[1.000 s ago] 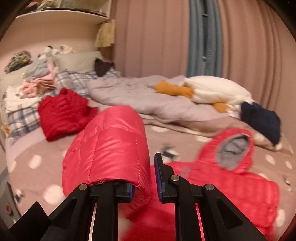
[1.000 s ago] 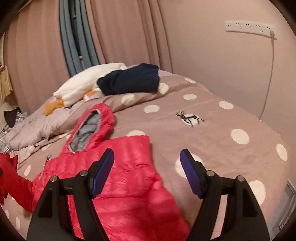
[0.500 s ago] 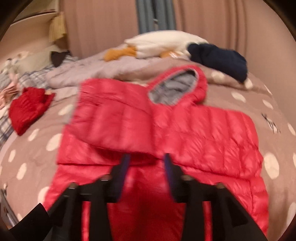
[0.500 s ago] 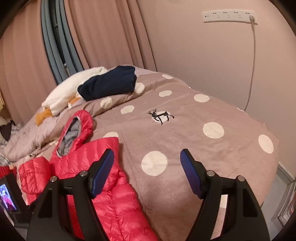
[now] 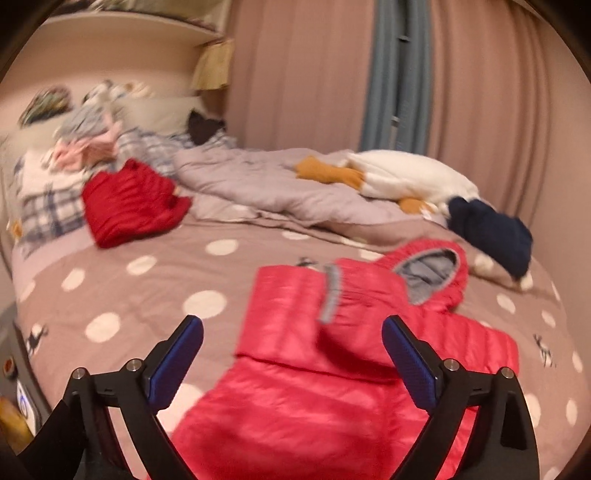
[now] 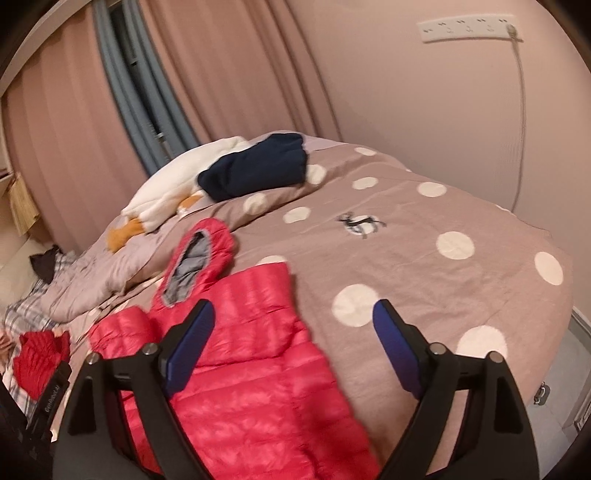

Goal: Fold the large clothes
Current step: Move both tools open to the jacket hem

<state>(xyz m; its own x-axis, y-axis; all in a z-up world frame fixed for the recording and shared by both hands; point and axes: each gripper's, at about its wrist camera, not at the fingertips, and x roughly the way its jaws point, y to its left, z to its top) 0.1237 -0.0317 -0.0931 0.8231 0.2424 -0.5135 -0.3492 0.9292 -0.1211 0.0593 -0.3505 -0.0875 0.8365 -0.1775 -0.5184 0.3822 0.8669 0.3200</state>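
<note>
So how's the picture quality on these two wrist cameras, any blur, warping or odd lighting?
Left wrist view: motion blur smears the red puffer jacket and the clothes pile by the pillows; the gripper fingers stay sharper. Right wrist view: milder blur, the wall socket strip is readable. Both: fisheye bends the curtains, corners are dark, and the indoor light is warm and pinkish.

Red hooded puffer jacket [image 5: 369, 354], sleeve folded across, flat.

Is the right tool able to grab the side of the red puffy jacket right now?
Probably yes. The right tool is opening with nothing between its pads, and the jacket lies flat on the dotted bedspread just below it. Its near edge is uncovered, so nothing seems to be in the way.
</note>
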